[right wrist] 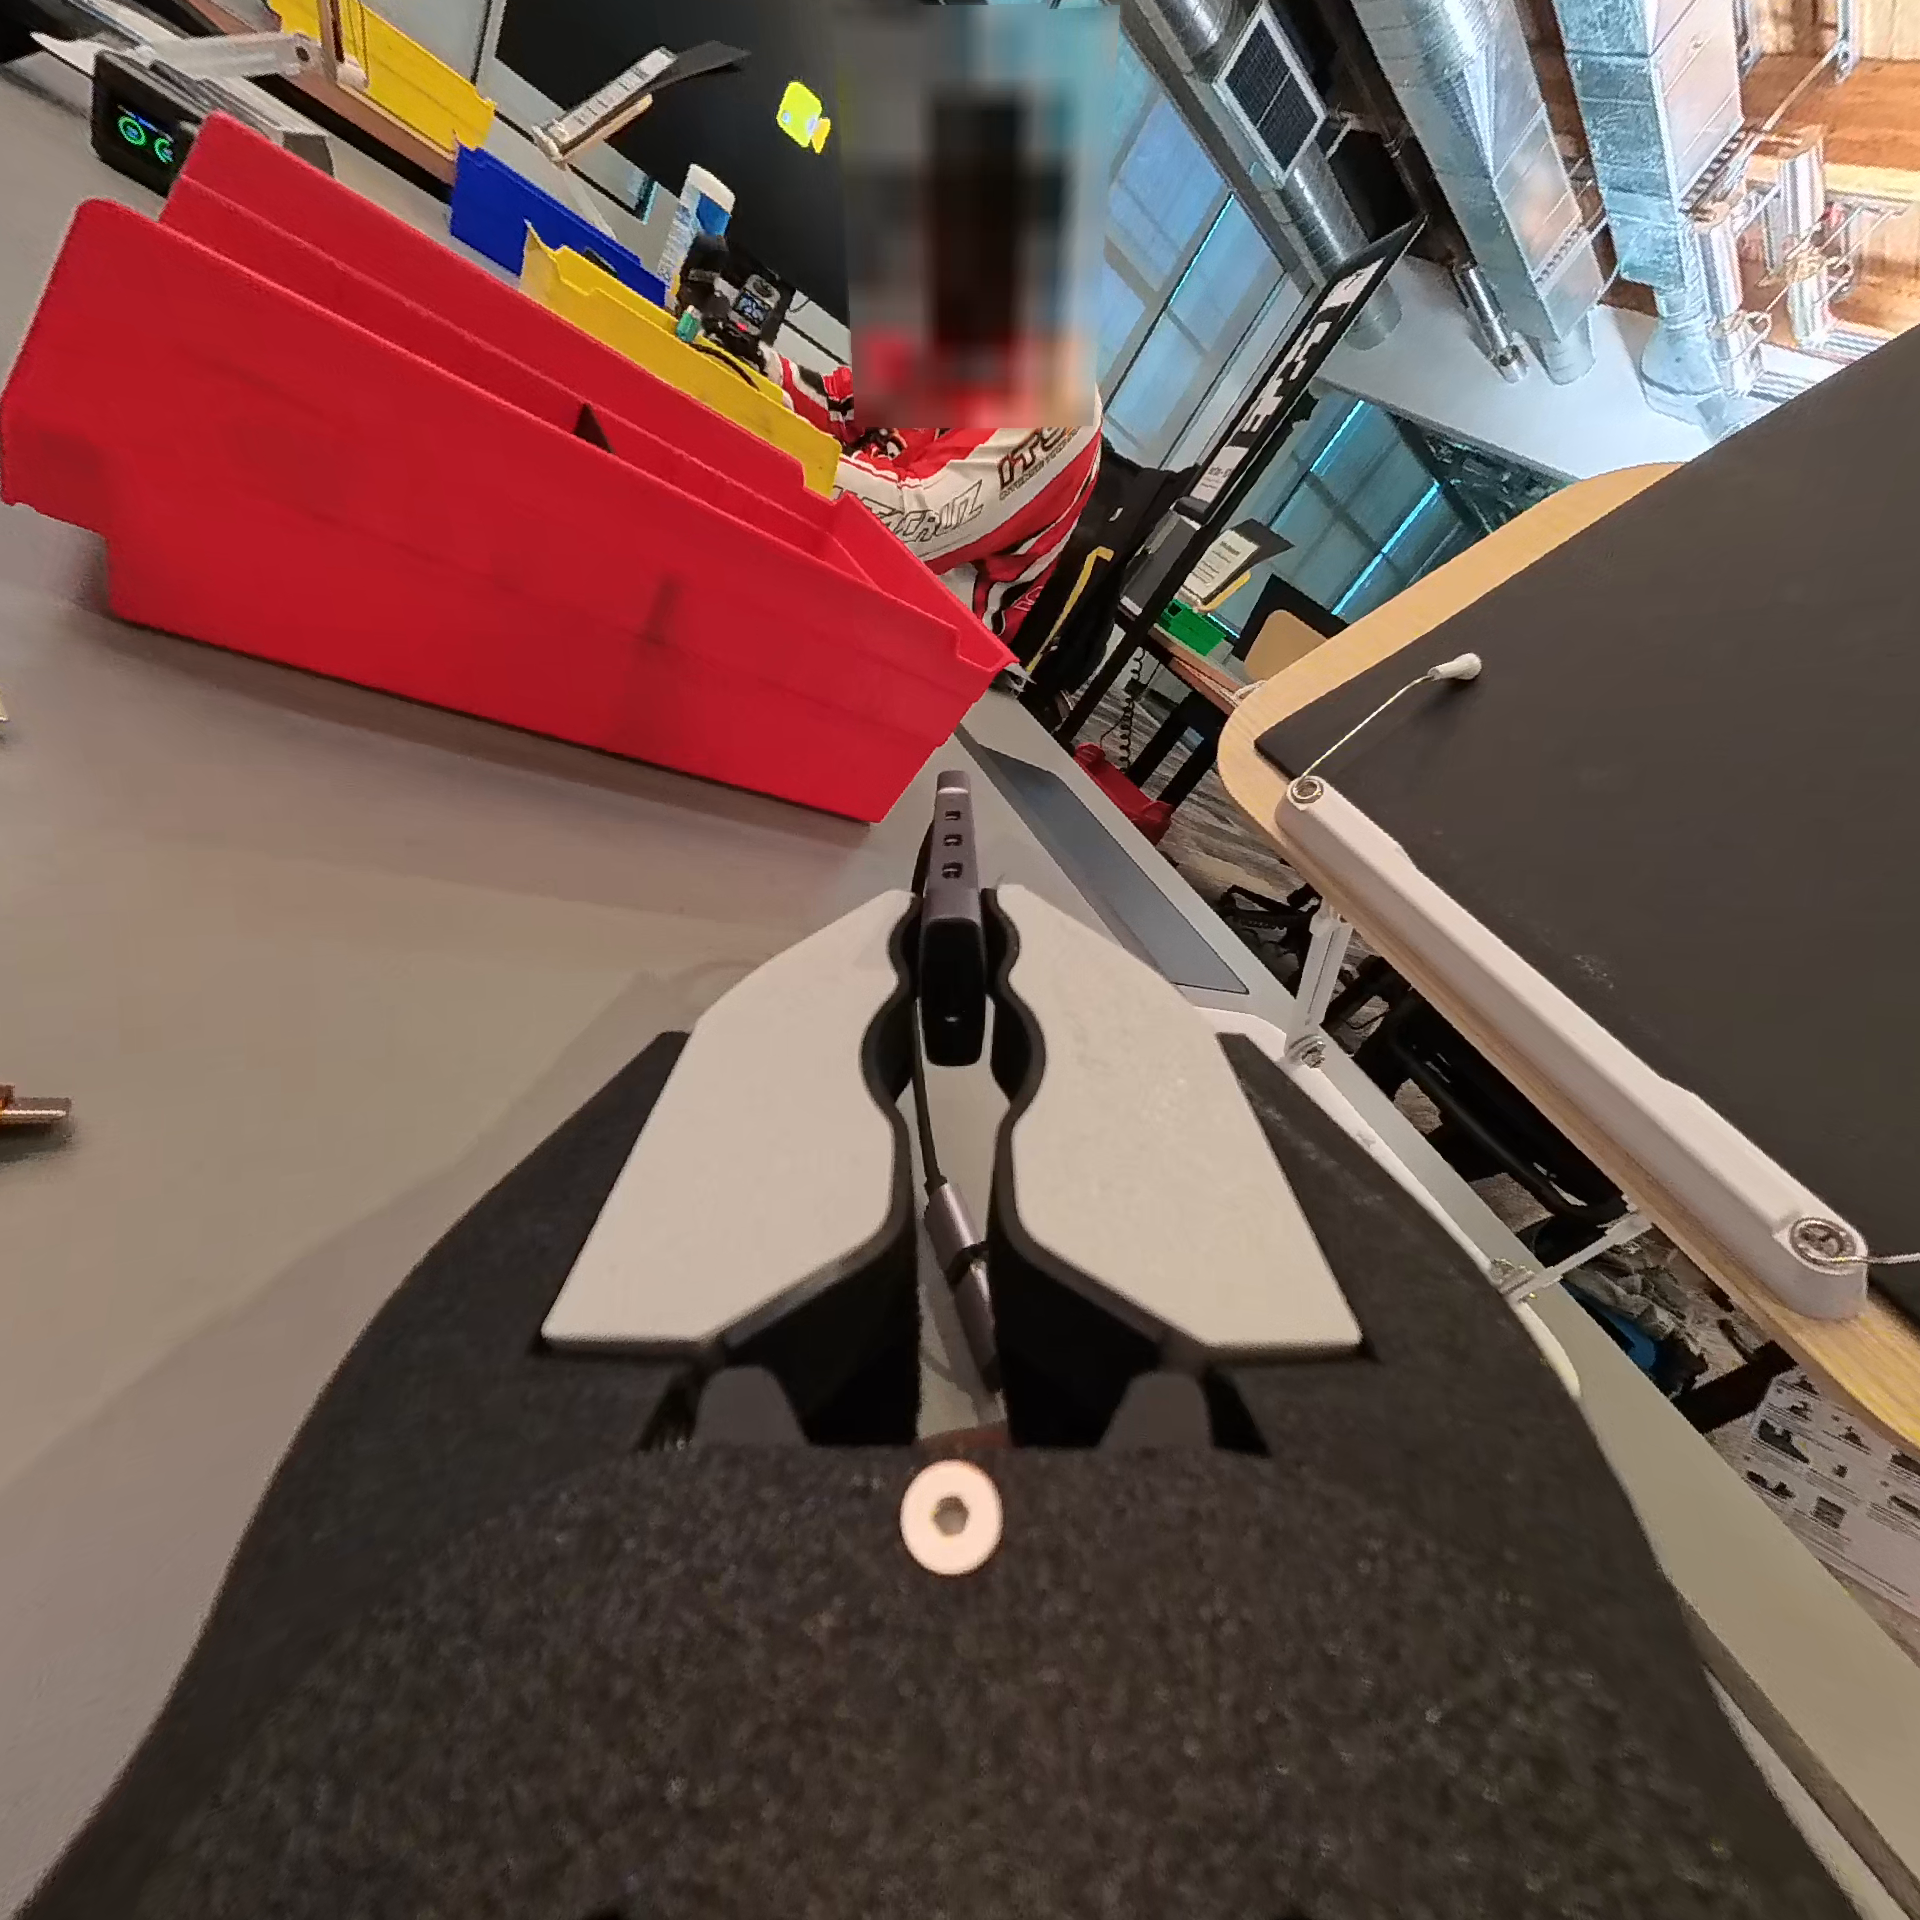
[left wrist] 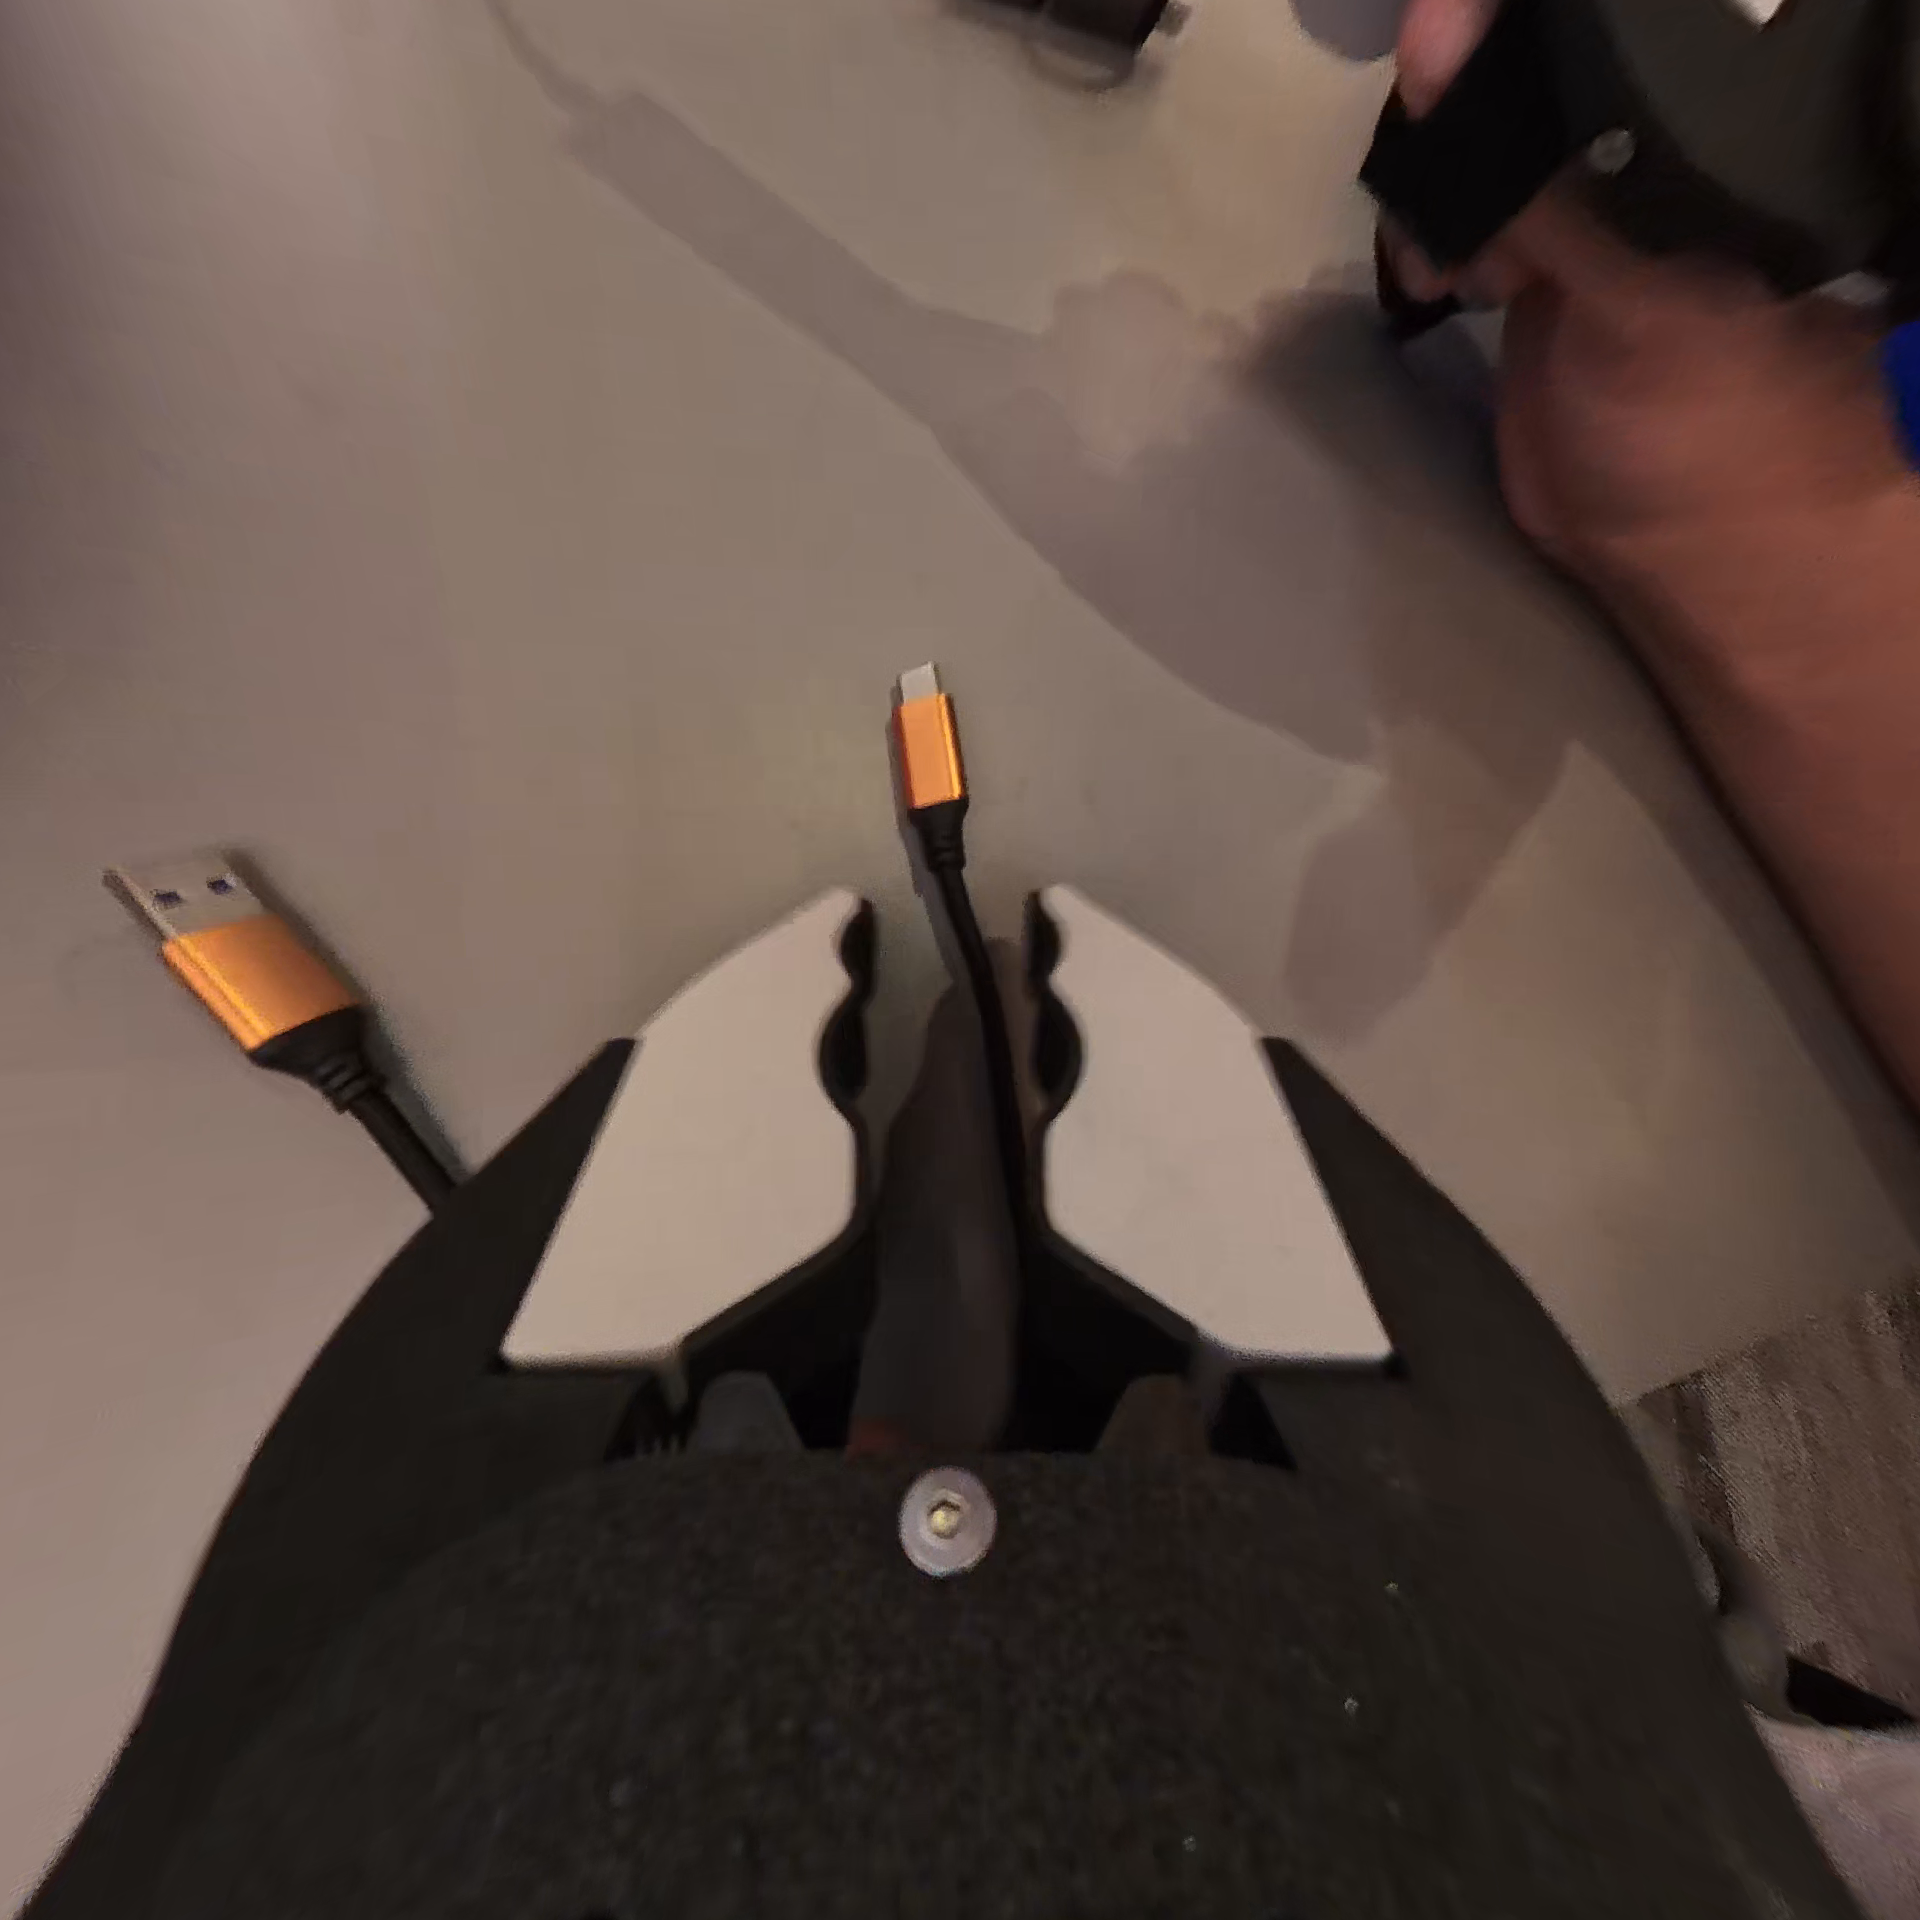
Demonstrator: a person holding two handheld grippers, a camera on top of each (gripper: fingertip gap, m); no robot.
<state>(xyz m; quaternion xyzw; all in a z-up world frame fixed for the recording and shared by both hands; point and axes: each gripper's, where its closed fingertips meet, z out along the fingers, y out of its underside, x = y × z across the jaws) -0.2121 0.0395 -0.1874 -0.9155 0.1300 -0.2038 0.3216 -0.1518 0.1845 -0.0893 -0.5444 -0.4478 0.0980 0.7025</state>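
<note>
On my far left a large orange plug (left wrist: 234,951) lies flat on the grey table (left wrist: 520,520). My left gripper (left wrist: 948,914) has its jaws parted around the black cable (left wrist: 971,997), not visibly pinching it, with the small orange plug (left wrist: 925,750) poking out ahead. Over on the right, my right gripper (right wrist: 948,914) is clamped on a dark adapter (right wrist: 951,935), red bins (right wrist: 468,540) beyond it to the left.
</note>
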